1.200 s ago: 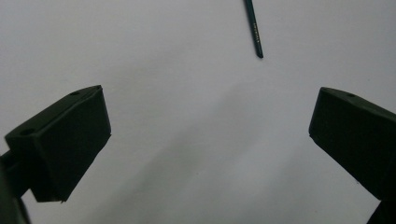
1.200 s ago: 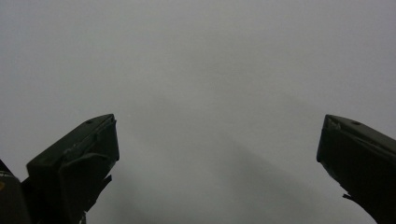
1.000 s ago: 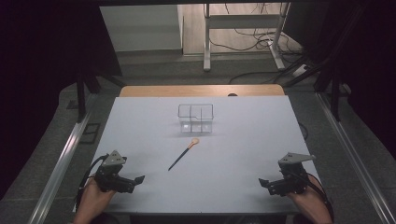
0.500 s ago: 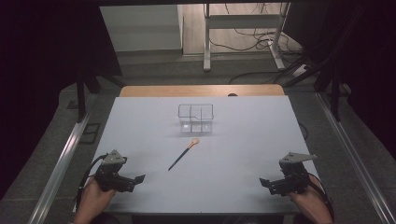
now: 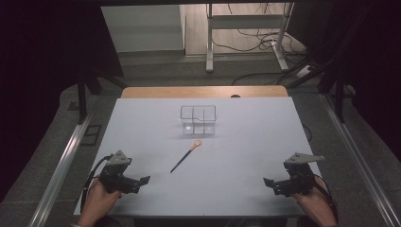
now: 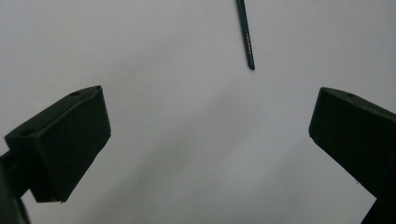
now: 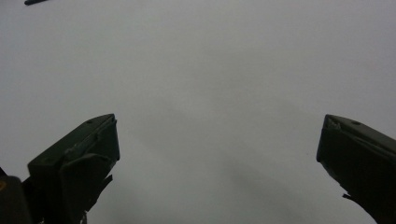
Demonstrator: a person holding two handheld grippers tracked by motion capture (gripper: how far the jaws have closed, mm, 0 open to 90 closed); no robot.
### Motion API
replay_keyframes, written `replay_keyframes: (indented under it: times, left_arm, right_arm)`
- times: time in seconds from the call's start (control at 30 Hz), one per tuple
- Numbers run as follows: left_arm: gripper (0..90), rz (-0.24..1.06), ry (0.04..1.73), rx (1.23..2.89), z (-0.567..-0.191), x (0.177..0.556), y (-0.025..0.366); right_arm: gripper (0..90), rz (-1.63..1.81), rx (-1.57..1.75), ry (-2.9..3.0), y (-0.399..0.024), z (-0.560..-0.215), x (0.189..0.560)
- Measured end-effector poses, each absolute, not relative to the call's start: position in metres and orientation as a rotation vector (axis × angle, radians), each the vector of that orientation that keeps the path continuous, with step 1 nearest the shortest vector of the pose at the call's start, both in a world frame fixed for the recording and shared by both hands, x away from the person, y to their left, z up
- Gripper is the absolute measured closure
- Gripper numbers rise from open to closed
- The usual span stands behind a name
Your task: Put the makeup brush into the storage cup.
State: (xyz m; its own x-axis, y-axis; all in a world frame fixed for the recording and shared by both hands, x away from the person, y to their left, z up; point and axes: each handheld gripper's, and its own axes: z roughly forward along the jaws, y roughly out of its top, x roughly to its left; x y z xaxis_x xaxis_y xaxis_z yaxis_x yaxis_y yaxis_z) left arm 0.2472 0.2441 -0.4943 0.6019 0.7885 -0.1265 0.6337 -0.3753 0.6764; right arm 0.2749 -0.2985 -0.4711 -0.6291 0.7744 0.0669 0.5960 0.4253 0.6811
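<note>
Brush (image 5: 186, 156) lies flat mid-table, dark handle pointing toward my left side, pale tip toward clear box (image 5: 198, 119), near it but apart. In left gripper view, handle end (image 6: 246, 38) sits ahead, beyond my jaws, untouched. My left gripper (image 5: 140, 181) rests at near-left of white table (image 5: 255, 137), jaws spread wide, holding nothing. My right gripper (image 5: 270, 183) at near-right, well apart from brush, jaws likewise spread, empty.

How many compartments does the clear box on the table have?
4, as far as the high view shows: the clear box is split by a cross into two far and two near compartments. It stands at the table's middle, beyond the brush. All look empty.
</note>
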Motion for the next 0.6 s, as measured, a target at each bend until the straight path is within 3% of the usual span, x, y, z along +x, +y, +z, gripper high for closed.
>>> replay_keyframes:
  times: [0.6]
  left_arm:
    - [0.0,0.289,1.124,2.189,-0.493,0.259,0.234]
  right_arm:
    - [0.0,0.971,1.184,2.461,-0.296,-0.475,0.277]
